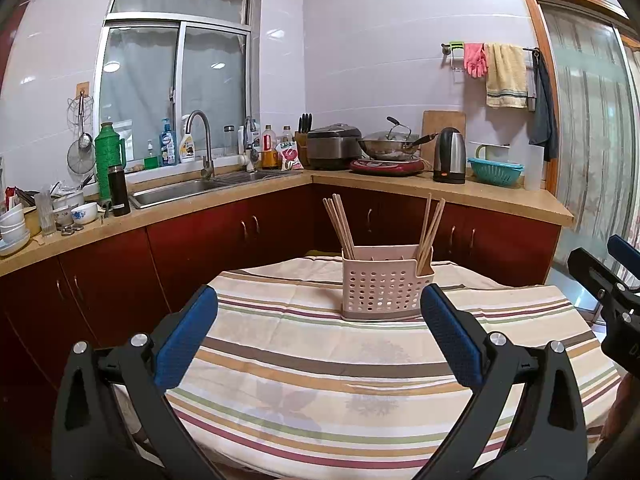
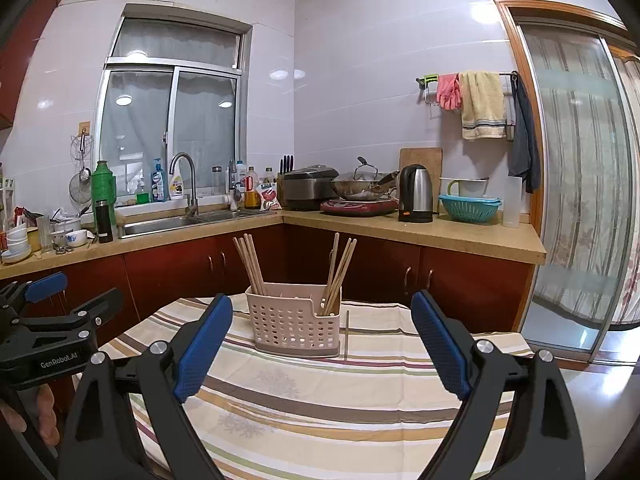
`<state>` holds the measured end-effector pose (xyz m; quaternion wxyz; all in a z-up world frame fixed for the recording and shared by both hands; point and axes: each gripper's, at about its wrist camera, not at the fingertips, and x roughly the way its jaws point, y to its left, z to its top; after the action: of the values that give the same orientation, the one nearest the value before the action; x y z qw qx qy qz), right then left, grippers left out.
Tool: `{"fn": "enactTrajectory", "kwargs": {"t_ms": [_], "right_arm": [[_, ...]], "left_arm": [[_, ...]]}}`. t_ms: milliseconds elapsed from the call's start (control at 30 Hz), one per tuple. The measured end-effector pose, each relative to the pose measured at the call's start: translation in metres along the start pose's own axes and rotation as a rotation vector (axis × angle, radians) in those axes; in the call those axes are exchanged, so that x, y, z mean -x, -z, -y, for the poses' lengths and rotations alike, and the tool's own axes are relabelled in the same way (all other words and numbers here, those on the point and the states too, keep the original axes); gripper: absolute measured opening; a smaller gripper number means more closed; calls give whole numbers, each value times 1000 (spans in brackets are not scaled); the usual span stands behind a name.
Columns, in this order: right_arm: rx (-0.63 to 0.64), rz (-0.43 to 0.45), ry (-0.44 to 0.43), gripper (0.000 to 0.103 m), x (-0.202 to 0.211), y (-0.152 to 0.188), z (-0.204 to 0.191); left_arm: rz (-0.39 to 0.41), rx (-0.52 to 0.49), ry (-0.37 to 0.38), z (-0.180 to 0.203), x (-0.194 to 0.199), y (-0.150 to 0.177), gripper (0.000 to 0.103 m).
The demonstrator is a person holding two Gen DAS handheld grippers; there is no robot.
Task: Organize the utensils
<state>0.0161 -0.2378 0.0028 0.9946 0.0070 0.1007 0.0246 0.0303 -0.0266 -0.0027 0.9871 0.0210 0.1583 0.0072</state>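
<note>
Left gripper: our left gripper (image 1: 320,336) hangs above the near part of the table, its blue-padded fingers (image 1: 186,336) spread wide with nothing between them.
Right gripper: our right gripper (image 2: 322,344) is likewise wide apart and empty, held beside the left one.
Holder: the pale pink perforated plastic utensil holder (image 1: 382,284) stands upright on the striped tablecloth (image 1: 304,364), toward the far side of the table.
Chopsticks: one bundle of light wooden chopsticks (image 1: 340,224) leans out of the holder's left compartment and a second bundle (image 2: 340,272) leans in the right one.
Stray piece: in the right wrist view a single thin stick (image 2: 347,330) shows just beside the holder's right wall; we cannot tell whether it lies on the cloth or leans against the holder.
Progress: we judge the sorting mostly done, with that stick possibly left.
Risk: the holder looks light and the sticks lean outward, so a reach that brushes them could tip it.
Risk: a thin stick flat on soft cloth could slip from the pads, or we could pinch the cloth with it and drag the holder.
</note>
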Motion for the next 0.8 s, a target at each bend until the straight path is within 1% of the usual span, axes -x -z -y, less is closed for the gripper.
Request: {"fn": "enactTrajectory", "kwargs": {"t_ms": [300,433,800], "right_arm": [[1,-3,-4,88,1,-1,-2],[0,-3,-4,88,2,-1,-2],[0,-7,-5,88,1,0,-4]], "left_arm": [[-12,20,2,-5,0,3,99],[-15,32,16,-8,0,3,99],[-17,21,23,-7,-1,3,99]]}}
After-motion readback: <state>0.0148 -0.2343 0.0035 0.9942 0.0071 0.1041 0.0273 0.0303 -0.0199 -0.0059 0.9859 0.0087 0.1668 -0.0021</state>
